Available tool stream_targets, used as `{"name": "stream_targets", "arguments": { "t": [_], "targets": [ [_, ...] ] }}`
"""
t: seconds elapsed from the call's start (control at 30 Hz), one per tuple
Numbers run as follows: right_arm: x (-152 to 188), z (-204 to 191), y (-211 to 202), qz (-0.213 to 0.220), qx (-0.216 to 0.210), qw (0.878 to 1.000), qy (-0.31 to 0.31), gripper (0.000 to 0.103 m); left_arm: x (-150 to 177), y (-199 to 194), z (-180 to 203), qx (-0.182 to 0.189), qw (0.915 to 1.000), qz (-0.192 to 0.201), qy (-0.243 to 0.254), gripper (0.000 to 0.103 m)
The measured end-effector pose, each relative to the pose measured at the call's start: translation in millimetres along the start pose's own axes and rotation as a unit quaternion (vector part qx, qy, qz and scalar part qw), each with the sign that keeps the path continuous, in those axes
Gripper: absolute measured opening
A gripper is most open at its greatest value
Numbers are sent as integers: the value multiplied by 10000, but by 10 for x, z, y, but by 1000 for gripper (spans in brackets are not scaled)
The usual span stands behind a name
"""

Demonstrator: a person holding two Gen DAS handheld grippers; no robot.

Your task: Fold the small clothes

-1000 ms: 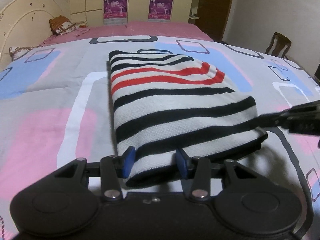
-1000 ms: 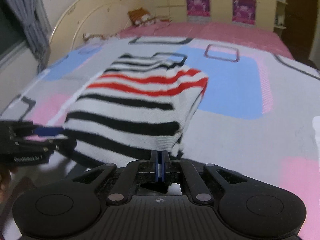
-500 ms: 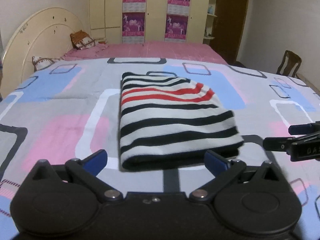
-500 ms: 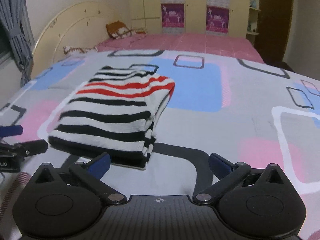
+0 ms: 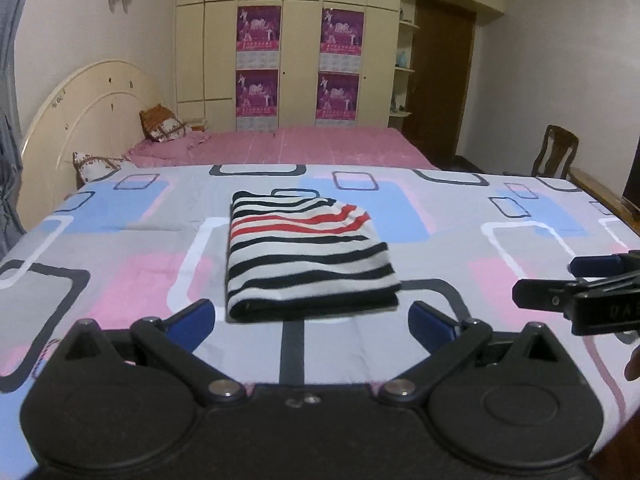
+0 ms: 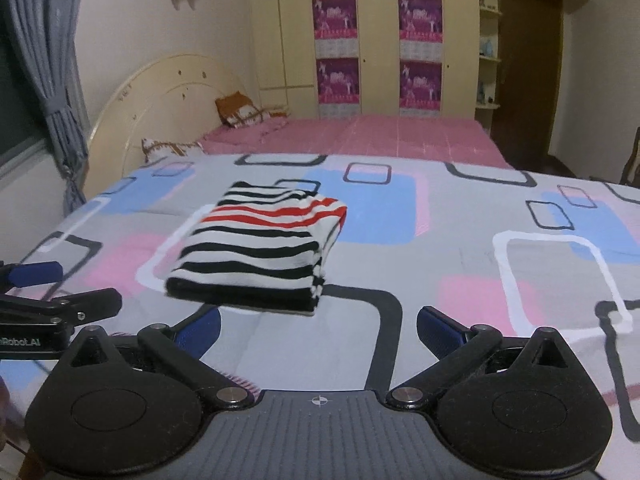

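**Folded striped garment, both grippers clear**

Striped garment (image 5: 308, 256): folded to a compact rectangle, flat on the patterned bedspread (image 5: 460, 216), mid-bed, ahead of you.
Your left gripper (image 5: 312, 320): jaws fully spread, holding nothing, just near of the garment's near edge.
Your right gripper (image 6: 318, 326): likewise spread and unladen. Fold appears finished.

Knitted striped garment (image 5: 304, 256), matt

One folded striped garment (image 5: 308, 256), two pillows (image 5: 164, 127), four posters (image 5: 258, 29).
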State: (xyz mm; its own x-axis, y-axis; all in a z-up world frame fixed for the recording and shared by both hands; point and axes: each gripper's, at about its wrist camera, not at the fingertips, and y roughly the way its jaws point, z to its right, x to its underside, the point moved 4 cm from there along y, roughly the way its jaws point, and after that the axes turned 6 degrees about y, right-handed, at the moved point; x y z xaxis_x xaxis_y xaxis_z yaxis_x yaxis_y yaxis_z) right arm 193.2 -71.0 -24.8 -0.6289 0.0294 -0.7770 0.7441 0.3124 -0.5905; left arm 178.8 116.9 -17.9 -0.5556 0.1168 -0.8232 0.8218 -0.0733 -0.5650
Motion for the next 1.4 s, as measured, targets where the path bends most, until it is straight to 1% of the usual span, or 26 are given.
{"name": "stream_targets", "arguments": {
  "t": [0.1, 0.2, 0.27, 0.47, 0.63, 0.83, 1.4],
  "targets": [
    [86, -54, -297, 116, -15, 9999, 13, 103, 56, -266, 51, -12, 9999, 99, -18, 103],
    [157, -86, -561, 225, -17, 9997, 37, 103, 97, -484, 95, 43, 9998, 210, -9, 103],
    [201, -111, -721, 284, -24, 9996, 40, 103, 123, -588, 122, 12, 9997, 250, 5, 103],
    [280, -130, -988, 395, -15, 9992, 73, 103, 201, -791, 114, -30, 9995, 310, -101, 103],
    [335, -162, -1061, 384, -50, 9992, 25, 103, 224, -893, 158, -7, 9992, 393, -83, 102],
    [321, -167, -1113, 447, -110, 9989, 9, 103, 191, -977, 209, -17, 9989, 469, -37, 102],
    [320, 22, -1207, 476, -112, 9988, 69, 103, 157, -967, 328, 37, 9988, 480, 15, 102]
  ]
}}
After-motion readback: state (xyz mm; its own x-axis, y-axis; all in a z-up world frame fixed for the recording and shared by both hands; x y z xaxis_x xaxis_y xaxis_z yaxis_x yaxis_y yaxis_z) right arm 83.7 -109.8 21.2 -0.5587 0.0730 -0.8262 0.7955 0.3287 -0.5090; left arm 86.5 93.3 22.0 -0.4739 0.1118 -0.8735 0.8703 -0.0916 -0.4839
